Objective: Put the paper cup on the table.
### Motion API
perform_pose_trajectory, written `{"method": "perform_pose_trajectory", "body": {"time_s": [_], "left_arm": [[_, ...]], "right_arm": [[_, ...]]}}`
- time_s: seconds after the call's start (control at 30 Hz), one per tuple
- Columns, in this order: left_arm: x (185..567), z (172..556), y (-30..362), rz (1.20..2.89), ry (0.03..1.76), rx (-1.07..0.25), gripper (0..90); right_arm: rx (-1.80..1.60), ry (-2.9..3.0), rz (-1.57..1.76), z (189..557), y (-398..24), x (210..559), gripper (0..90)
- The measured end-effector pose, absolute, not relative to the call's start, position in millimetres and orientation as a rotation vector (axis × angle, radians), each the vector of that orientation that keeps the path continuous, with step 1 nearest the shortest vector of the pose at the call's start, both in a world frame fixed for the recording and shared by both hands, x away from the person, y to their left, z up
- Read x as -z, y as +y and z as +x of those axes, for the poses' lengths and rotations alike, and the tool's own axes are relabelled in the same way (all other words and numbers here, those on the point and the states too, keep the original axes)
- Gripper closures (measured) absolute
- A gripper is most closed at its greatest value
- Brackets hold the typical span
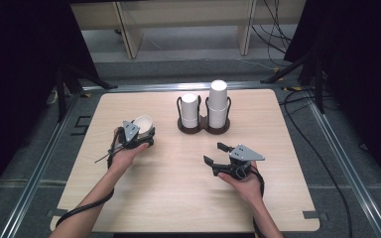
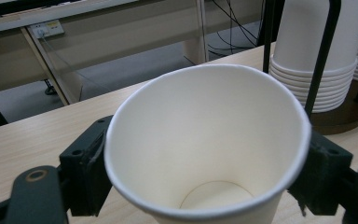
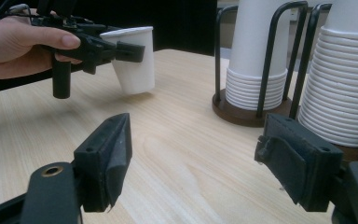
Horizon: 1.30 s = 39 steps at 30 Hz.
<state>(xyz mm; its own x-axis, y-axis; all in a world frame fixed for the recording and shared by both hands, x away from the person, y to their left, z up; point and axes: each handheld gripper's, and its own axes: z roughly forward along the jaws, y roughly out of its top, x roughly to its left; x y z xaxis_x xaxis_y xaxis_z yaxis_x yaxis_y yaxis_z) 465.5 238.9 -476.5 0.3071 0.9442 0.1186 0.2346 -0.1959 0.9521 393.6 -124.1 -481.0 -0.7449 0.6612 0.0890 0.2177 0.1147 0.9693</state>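
The paper cup's point(image 2: 205, 149) base is cut off in the left gripper view. It sits upright, clamped between the left tool's point(image 1: 138, 135) jaws, above the desk point(image 1: 178, 188). The right tool point(image 1: 217, 152) gapes apart, empty.

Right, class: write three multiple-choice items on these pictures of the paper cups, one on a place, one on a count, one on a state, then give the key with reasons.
1. Where is the single paper cup?
A. between the left gripper's jaws
B. lying on the table
C. on top of a stack

2. How many cup stacks stand in the holder?
A. one
B. two
C. four

3. How does the right gripper stand?
A. shut on a cup
B. shut on nothing
C. open, nothing between its jaws

Key:
1 A, the left gripper presses on both cup sides.
2 B, a shorter stack beside a taller stack.
3 C, bare table shows between its jaws.
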Motion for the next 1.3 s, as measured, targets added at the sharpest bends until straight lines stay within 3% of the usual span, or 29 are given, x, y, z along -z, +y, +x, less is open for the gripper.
{"method": "perform_pose_trajectory", "body": {"time_s": [0.77,1.17,1.3], "left_arm": [[485.7,468.8,241.7,1.677,1.123,-0.949,16.1],[485.3,465.6,244.3,1.647,1.120,-0.945,1.0],[484.1,459.7,247.0,1.640,1.122,-0.947,0.0]], "right_arm": [[-1.672,2.053,0.840,394.3,-123.4,482.0,25.6],[-1.664,2.049,0.853,393.5,-123.6,482.4,25.6],[-1.661,2.008,0.857,393.7,-122.9,483.1,25.6]]}}
